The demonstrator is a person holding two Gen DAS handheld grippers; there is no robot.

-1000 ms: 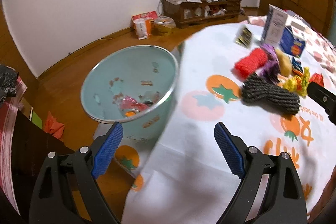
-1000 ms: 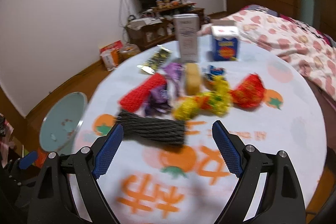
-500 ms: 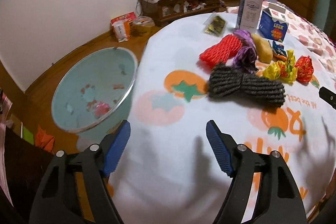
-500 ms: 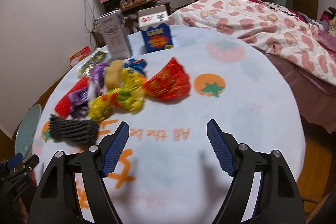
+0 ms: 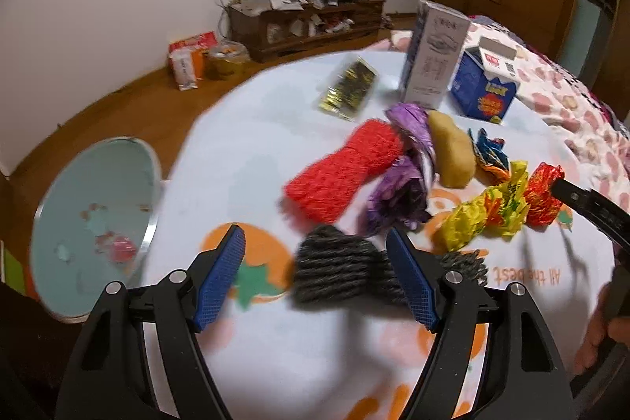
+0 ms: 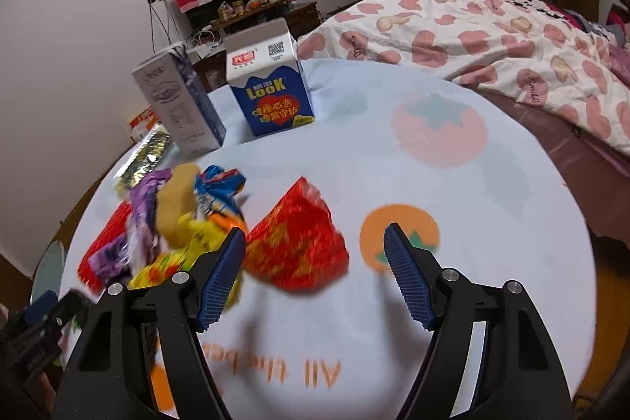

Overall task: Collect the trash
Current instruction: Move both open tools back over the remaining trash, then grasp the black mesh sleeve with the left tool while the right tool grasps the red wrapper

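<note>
Trash lies on a round table with a tomato-print cloth. My left gripper is open, its jaws on either side of a grey foam net. Beyond lie a red foam net, a purple wrapper, a yellow wrapper and a blue wrapper. My right gripper is open, just before a red wrapper; it is also seen in the left wrist view. A pale blue bin stands on the floor to the left.
A grey carton, a blue milk carton and a gold packet sit at the far side of the table. A yellowish oblong lump lies among the wrappers. A bed with a heart-print quilt is on the right.
My left gripper has swung from the bin to the table and come up to the grey net. My right gripper has moved right and closer to the red wrapper.
</note>
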